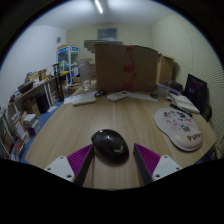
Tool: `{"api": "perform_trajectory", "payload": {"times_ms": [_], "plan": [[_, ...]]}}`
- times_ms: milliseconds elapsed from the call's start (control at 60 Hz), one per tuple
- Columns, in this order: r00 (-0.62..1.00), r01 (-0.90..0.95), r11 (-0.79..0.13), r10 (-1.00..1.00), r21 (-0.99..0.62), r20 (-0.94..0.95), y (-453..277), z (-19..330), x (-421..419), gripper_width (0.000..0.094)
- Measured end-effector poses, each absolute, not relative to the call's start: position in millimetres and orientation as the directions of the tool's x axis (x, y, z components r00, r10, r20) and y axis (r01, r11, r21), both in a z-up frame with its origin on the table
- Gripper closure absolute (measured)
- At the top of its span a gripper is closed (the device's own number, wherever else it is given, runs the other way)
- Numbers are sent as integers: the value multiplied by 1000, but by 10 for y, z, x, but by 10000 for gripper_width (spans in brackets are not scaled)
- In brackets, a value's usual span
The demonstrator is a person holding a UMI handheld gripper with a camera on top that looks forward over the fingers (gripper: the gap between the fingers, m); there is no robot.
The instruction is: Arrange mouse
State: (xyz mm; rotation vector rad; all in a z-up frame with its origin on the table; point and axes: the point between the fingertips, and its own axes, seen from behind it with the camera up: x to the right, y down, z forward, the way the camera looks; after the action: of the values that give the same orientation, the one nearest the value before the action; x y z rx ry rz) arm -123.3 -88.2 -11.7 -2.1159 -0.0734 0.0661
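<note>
A black computer mouse [109,143] lies on the wooden table [90,115], just ahead of my gripper [112,160] and partly between its fingertips. Gaps show on both sides of the mouse, and the purple-padded fingers [76,159] stand wide apart, so the gripper is open. The mouse rests on the table by itself.
A white oval mouse pad with a printed pattern [178,128] lies to the right. A large cardboard box [127,67] stands at the table's far end, with white devices [82,98] before it. A dark monitor [197,92] is at far right; cluttered shelves [35,95] at left.
</note>
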Motion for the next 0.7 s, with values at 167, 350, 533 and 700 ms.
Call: {"api": "perform_trajectory", "payload": {"times_ms": [167, 350, 533, 700], "plan": [[998, 12, -502, 57, -865, -19, -513, -116, -1203, 136], [1000, -13, -500, -21, -866, -3, -360, -131, -1151, 395], [999, -17, -566, -36, -824, 4, -399, -151, -1172, 558], [998, 43, -509, 66, -860, 10, -564, 364, -1380, 562]]}}
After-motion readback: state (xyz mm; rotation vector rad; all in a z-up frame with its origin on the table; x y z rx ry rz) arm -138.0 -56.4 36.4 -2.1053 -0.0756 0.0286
